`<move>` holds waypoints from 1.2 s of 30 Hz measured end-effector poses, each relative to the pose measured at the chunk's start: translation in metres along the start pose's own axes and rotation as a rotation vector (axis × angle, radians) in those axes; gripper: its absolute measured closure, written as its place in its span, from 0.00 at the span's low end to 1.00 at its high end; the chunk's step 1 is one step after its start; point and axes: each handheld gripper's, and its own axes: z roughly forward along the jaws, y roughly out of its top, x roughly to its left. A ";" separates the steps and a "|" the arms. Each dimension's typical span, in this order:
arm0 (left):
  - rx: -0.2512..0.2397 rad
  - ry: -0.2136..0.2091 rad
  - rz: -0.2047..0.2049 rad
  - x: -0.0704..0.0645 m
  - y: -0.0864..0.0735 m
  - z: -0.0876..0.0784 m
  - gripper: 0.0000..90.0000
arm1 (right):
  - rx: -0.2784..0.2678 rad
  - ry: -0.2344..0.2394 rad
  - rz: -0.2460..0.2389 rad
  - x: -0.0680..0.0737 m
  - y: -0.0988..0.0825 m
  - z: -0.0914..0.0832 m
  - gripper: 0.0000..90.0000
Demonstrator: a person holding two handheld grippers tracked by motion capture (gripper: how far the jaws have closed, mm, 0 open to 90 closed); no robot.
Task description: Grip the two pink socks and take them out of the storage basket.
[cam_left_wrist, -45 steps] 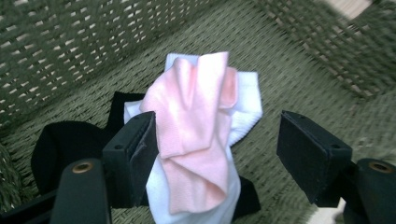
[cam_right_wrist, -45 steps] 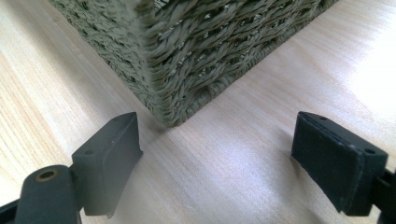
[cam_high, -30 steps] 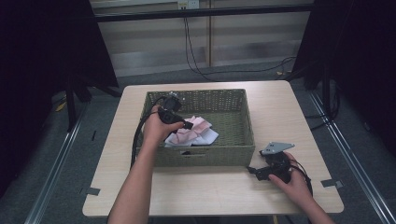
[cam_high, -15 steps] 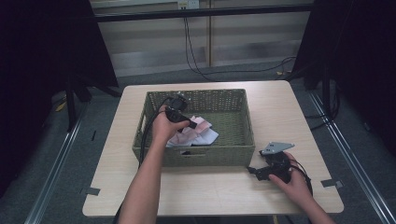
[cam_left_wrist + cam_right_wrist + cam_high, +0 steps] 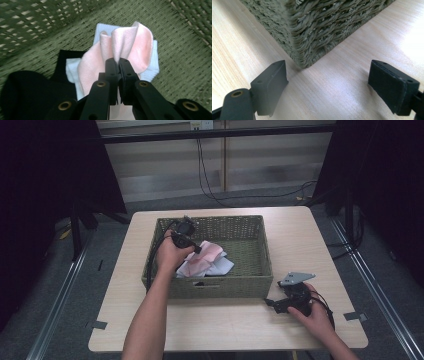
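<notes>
A green woven basket (image 5: 250, 282) stands on the middle of the table. Inside it lie a pink cloth (image 5: 130, 42), a pale blue cloth (image 5: 153, 67) under it and a black cloth (image 5: 32, 87). My left gripper (image 5: 196, 248) is inside the basket, shut on a fold of the pink cloth (image 5: 210, 252), which rises bunched above the jaws in the left gripper view. My right gripper (image 5: 270, 303) rests on the table by the basket's near right corner (image 5: 299, 53), its jaws wide apart with nothing between them.
The wooden table (image 5: 300, 235) has bare room to the right of the basket and along the front edge. Cables (image 5: 210, 180) run across the floor behind the table. Tape marks (image 5: 352, 316) sit near the front corners.
My left hand has moved right and slightly back inside the basket with the pink cloth pinched in the jaws. The right gripper has stayed in place.
</notes>
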 end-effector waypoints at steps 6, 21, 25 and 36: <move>-0.028 -0.022 -0.008 -0.003 0.003 -0.023 0.97 | 0.000 -0.001 -0.004 0.000 0.000 0.000 0.16; -0.034 -0.058 -0.026 -0.007 0.002 -0.071 0.97 | 0.000 -0.002 -0.004 0.000 0.000 0.000 0.16; -0.026 -0.075 -0.026 -0.008 0.001 -0.079 0.97 | 0.000 -0.003 -0.004 0.000 0.000 0.000 0.16; -0.011 -0.078 -0.011 -0.013 -0.007 -0.102 0.97 | 0.000 -0.004 -0.003 0.000 0.000 0.000 0.16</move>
